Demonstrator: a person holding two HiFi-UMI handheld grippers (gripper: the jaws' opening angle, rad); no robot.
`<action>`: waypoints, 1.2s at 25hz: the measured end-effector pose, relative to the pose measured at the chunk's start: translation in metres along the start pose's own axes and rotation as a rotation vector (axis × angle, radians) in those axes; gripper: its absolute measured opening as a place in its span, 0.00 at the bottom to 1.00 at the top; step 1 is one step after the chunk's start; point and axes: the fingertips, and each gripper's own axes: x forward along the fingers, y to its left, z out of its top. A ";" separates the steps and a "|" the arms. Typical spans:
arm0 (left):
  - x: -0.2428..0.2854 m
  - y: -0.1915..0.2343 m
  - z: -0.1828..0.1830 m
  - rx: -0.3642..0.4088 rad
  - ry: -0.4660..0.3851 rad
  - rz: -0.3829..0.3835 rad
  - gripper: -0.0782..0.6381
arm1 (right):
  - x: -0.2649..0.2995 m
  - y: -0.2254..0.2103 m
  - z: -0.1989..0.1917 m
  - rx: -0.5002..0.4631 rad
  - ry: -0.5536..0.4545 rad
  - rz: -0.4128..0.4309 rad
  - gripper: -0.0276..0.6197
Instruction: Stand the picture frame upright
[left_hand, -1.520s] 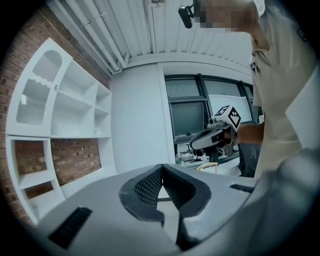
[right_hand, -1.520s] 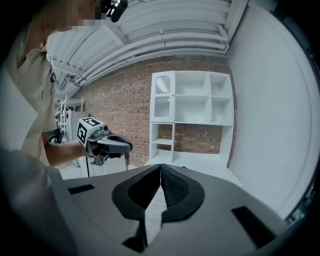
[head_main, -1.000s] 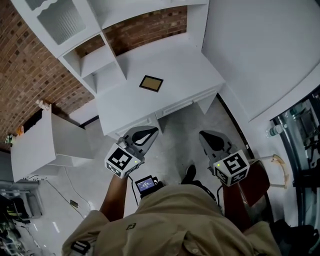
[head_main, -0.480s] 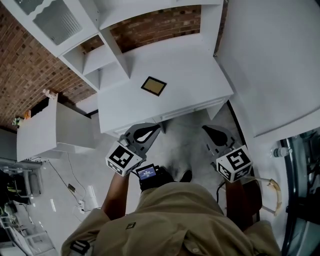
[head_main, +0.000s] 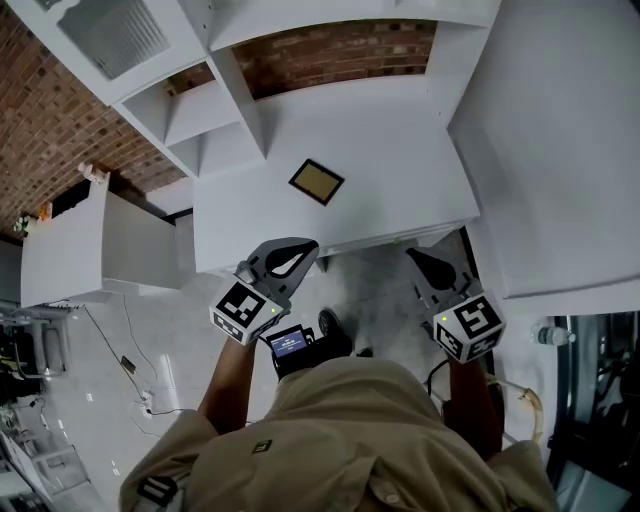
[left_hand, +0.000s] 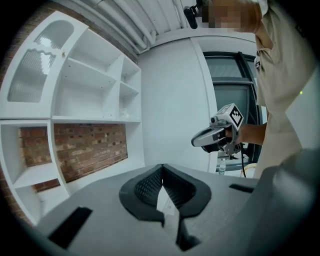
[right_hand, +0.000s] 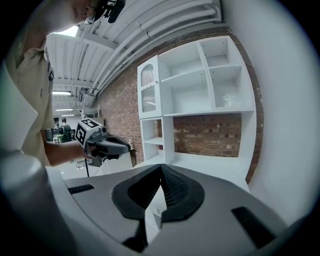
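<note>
frame not yet touched, all the work left

the picture frame (head_main: 316, 181) lies flat near the middle of the white desk (head_main: 400, 170), in front of the shelves (head_main: 190, 110). the left gripper (head_main: 296, 256) and the right gripper (head_main: 425, 268) hang at the desk's near edge, well apart from the frame, each with its jaws closed together on nothing. reaching in, gripping an edge and tipping the frame up all look yet to come.
</note>
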 end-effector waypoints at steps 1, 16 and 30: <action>0.003 0.010 0.000 -0.003 -0.006 -0.002 0.12 | 0.010 -0.003 0.005 -0.007 -0.001 0.000 0.05; 0.018 0.143 -0.019 -0.083 -0.056 0.088 0.12 | 0.136 -0.034 0.043 -0.051 0.049 0.055 0.05; 0.059 0.230 -0.069 -0.219 0.067 0.289 0.12 | 0.266 -0.104 0.039 -0.084 0.121 0.274 0.05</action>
